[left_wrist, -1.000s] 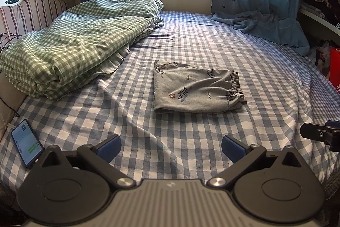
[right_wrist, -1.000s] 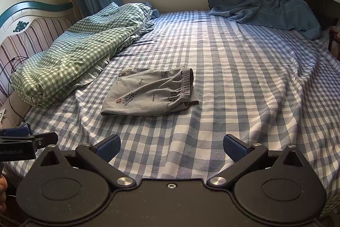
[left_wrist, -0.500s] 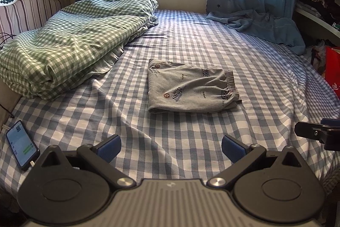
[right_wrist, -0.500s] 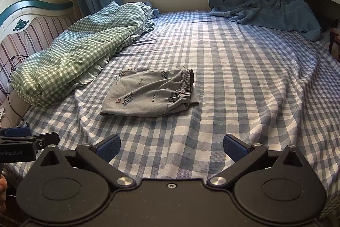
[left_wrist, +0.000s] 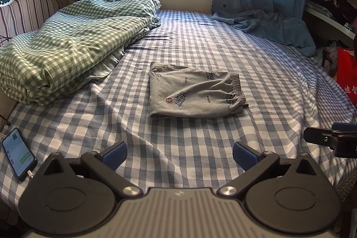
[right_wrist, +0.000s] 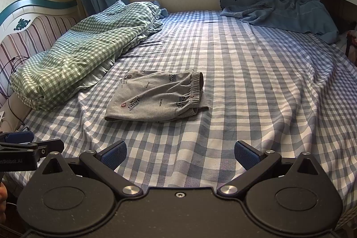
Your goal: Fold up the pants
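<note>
Grey printed pants (left_wrist: 194, 93) lie folded into a compact rectangle on the blue checked bed sheet (left_wrist: 200, 48), waistband to the right. They also show in the right wrist view (right_wrist: 156, 97), left of centre. My left gripper (left_wrist: 179, 152) is open and empty, hovering over the near edge of the bed, well short of the pants. My right gripper (right_wrist: 179, 152) is open and empty too, at the near edge, to the right of the left one. The right gripper shows at the right edge of the left wrist view (left_wrist: 330, 137); the left gripper shows at the left edge of the right wrist view (right_wrist: 29, 146).
A green checked duvet (left_wrist: 67, 41) is heaped along the left by the striped headboard (left_wrist: 24, 8). A phone (left_wrist: 19, 153) lies on the sheet at near left. A blue curtain (left_wrist: 267, 21) pools on the far right of the bed. Shelves (left_wrist: 330, 3) and a red bag (left_wrist: 348, 73) stand on the right.
Both grippers have drawn back slightly from the pants and stay open. The left view has shifted a little, the phone sliding further down-left. The pants have not moved.
</note>
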Available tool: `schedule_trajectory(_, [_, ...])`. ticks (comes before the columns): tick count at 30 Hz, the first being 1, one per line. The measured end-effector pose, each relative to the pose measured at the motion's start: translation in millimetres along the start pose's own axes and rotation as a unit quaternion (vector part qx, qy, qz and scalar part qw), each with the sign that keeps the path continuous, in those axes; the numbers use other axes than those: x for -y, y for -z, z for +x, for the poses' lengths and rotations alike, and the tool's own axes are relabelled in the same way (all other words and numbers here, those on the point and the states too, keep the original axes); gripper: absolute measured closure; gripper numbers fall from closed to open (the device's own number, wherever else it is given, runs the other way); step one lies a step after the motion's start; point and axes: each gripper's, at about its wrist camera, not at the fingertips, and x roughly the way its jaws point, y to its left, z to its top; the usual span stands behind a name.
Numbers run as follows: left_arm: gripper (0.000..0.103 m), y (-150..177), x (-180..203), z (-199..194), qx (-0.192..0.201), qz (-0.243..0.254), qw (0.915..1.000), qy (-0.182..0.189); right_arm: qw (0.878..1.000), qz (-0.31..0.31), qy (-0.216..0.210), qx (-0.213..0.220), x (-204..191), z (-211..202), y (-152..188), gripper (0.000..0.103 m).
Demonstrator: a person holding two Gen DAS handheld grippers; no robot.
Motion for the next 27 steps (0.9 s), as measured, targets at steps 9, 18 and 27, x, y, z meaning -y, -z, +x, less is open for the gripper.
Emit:
schedule_trajectory(9, [0.0,0,2,1,0.001,-0.002,1.0,0.005,1.0,-0.001,-0.001,0.0,1,1,0,0.001])
schedule_trajectory(18, [0.0,-3,3,4,-0.001,-0.004,1.0,0.005,1.0,-0.001,-0.002,-0.003,4,2,-1,0.001])
schedule_trajectory(27, [0.0,-9,11,12,-0.001,-0.013,0.9999,0.001,1.0,0.0,-0.003,-0.006,14,5,-3,0.001])
